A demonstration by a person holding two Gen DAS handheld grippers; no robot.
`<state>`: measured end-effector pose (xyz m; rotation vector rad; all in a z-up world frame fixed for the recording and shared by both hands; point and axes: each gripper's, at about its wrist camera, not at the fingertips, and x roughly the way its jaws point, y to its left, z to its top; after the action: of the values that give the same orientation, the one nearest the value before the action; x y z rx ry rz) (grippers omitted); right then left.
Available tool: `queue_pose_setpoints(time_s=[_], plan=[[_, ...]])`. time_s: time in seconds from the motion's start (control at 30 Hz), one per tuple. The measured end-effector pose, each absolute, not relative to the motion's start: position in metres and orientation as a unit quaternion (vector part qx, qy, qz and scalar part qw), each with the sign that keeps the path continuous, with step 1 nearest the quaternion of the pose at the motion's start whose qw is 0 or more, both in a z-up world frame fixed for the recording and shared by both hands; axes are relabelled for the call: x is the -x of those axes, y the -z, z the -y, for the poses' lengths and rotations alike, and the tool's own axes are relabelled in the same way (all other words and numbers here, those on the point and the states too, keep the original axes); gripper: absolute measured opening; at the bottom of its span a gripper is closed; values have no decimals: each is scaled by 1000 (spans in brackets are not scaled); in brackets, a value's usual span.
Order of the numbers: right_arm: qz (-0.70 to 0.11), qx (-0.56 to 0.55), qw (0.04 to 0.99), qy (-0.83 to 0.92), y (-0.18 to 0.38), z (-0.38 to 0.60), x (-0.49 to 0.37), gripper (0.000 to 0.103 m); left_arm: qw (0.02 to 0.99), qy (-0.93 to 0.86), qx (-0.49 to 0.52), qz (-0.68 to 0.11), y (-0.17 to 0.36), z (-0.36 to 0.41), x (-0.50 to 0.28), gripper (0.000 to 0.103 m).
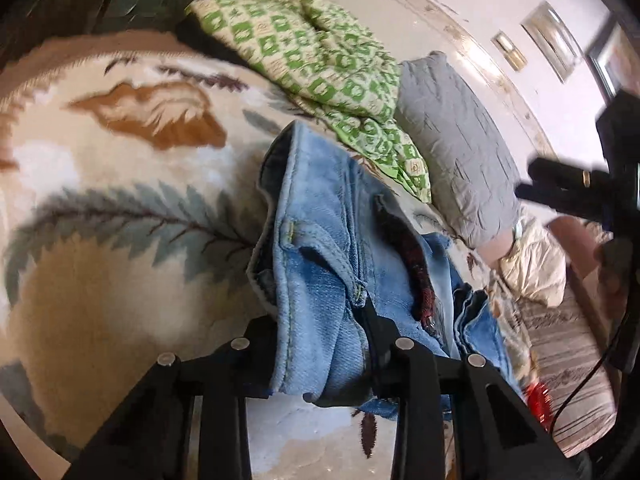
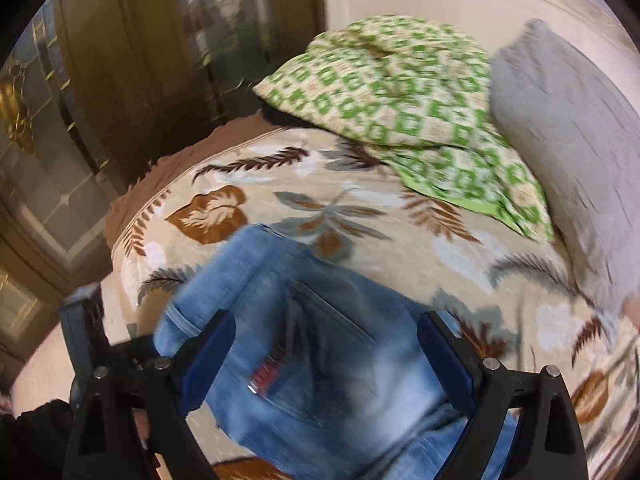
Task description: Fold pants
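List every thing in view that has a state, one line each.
Jeans: bunched, waistband lifted between the left claw's fingers.
Left claw: closed on the jeans' waistband.
Right claw: open, over the jeans, holding nothing.
Green cloth: folded, lying on the blanket.
Grey pillow: leaning at the bed's far side.
Blanket: spread over the bed.

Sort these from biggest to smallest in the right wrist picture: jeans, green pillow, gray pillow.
1. jeans, though closest to the camera
2. green pillow
3. gray pillow, partly cut off, so unsure against the green one
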<state>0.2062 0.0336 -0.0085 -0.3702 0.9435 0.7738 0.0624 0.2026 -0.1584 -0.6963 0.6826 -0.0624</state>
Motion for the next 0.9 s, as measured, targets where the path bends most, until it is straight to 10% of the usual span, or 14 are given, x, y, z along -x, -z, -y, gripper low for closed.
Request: queue_pose_setpoints(time_s=[0.73,0.9], plan=[[-580,447,633,-250,133,-255,-260,91,875,39,362,-318,168,-210,-58,36],[-563,482,622,-252,146,-252,-254,22,875,40,362,-318,168,-211,-57,37]])
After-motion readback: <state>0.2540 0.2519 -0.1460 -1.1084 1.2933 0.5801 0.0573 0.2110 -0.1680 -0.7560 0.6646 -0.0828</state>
